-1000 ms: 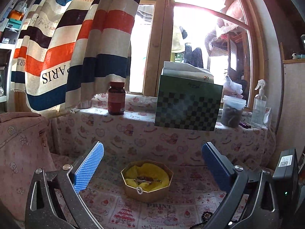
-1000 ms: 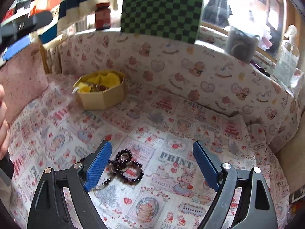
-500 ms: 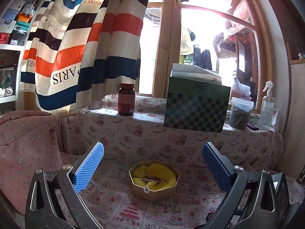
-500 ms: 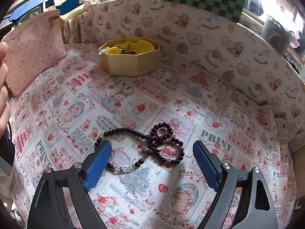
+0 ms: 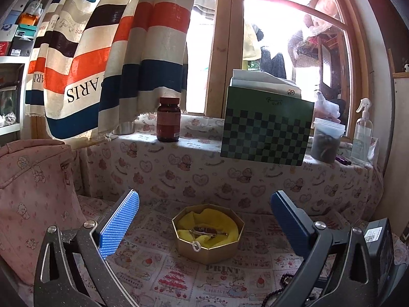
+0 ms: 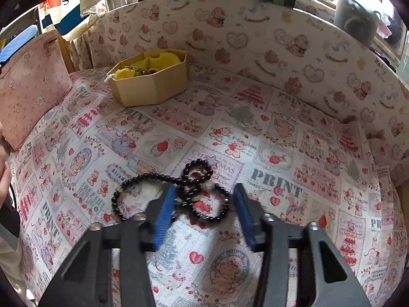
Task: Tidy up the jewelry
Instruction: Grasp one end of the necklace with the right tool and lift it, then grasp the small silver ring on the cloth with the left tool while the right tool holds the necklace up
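Note:
A black bead necklace lies coiled on the printed cloth, with a small bead ring at its far end. My right gripper points down over it, its jaws closing with the coil's middle between the blue pads; the pads do not clearly press on the beads. A gold octagonal box lined with yellow cloth holds a few small pieces. My left gripper hangs open and empty above the box. A few beads peek out at the lower right.
A pink pouch stands at the left. The cloth-covered ledge behind carries a brown jar, a green checked box, a plastic tub and a spray bottle. A hand shows at the left edge.
My right gripper has come down over the bead necklace and its jaws have narrowed around the coil. The left gripper has stayed open and nearly still.

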A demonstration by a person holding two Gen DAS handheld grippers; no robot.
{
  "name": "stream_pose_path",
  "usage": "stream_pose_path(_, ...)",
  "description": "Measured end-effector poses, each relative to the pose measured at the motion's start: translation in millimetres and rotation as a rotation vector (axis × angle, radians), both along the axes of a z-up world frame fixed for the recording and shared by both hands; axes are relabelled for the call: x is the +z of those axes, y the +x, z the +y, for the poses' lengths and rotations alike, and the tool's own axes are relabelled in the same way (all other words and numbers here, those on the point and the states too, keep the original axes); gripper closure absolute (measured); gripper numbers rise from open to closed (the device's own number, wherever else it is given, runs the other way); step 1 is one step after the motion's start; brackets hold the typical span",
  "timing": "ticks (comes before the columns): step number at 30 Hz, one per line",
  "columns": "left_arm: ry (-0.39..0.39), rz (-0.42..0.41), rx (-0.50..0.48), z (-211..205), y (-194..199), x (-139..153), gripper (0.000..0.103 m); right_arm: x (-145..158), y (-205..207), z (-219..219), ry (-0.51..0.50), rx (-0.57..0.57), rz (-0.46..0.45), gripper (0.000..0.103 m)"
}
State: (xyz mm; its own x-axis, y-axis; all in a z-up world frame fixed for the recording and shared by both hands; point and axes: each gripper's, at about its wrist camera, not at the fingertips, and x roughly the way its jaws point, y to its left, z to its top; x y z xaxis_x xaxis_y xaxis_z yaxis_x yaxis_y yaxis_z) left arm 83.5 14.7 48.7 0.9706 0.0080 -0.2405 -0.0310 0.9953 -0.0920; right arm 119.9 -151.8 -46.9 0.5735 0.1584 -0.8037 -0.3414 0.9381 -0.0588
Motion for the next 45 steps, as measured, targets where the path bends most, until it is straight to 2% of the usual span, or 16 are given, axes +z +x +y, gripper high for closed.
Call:
stream_pose_path(2, 0.013, 0.003, 0.001, -2.4, 1.0, -1.5, 0.001, 0.7, 0.2, -0.7, -0.01, -0.008, -0.002, 0.086)
stream_pose_path(5, 0.032, 0.009, -0.001, -6.0, 3.0, -4.2, 0.001, 4.0, 1.1, -7.1, 0.0, -0.027, 0.004, 0.088)
stream_pose_path(6, 0.038, 0.013, -0.003, -7.3, 3.9, -5.1, 0.001, 6.9, 1.8, -10.8, 0.019, -0.035, -0.001, 0.091)
stream_pose_path(9, 0.047, 0.041, -0.017, -10.9, 8.8, -8.9, 0.001, 22.0, 2.1, -26.7, 0.11, -0.055, -0.034, 0.091)
stream_pose_path(16, 0.082, 0.102, -0.064, -21.7, 19.0, -19.8, 0.001, 69.5, -11.7, -63.3, 0.285, -0.115, -0.208, 0.095)
stream_pose_path(22, 0.119, 0.161, -0.155, -39.6, 26.3, -30.2, 0.001, 95.8, -25.3, -81.9, 0.369, -0.134, -0.33, 0.095)
stream_pose_path(25, 0.134, 0.187, -0.194, -46.6, 29.0, -34.9, 0.001, 109.7, -37.4, -95.9, 0.424, -0.16, -0.428, 0.095)
stream_pose_path(27, 0.134, 0.208, -0.23, -50.9, 30.6, -38.2, 0.007, 116.5, -44.9, -101.6, 0.425, -0.179, -0.485, 0.095)
stream_pose_path(28, 0.131, 0.218, -0.253, -52.9, 31.1, -39.5, 0.015, 118.6, -47.0, -104.1, 0.425, -0.195, -0.506, 0.095)
stream_pose_path(29, 0.132, 0.235, -0.285, -55.7, 32.0, -41.4, 0.022, 119.5, -47.5, -105.6, 0.418, -0.212, -0.519, 0.095)
stream_pose_path(31, 0.143, 0.28, -0.352, -64.1, 36.1, -45.8, 0.029, 118.8, -45.0, -107.2, 0.388, -0.224, -0.525, 0.095)
stream_pose_path(32, 0.176, 0.316, -0.391, -71.6, 38.9, -48.1, 0.033, 117.1, -42.4, -108.0, 0.381, -0.23, -0.524, 0.095)
stream_pose_path(33, 0.21, 0.338, -0.401, -77.4, 41.0, -49.1, 0.036, 115.5, -38.9, -108.5, 0.377, -0.227, -0.513, 0.095)
stream_pose_path(35, 0.257, 0.365, -0.357, -87.7, 44.9, -49.2, 0.047, 111.6, -33.2, -111.0, 0.378, -0.239, -0.492, 0.095)
stream_pose_path(38, 0.232, 0.443, -0.415, -101.5, 52.9, -49.5, 0.061, 106.9, -26.3, -119.2, 0.401, -0.271, -0.455, 0.095)
stream_pose_path(45, 0.16, 0.689, -0.45, -137.9, 79.7, -64.1, 0.074, 107.8, -22.5, -142.3, 0.434, -0.356, -0.45, 0.095)
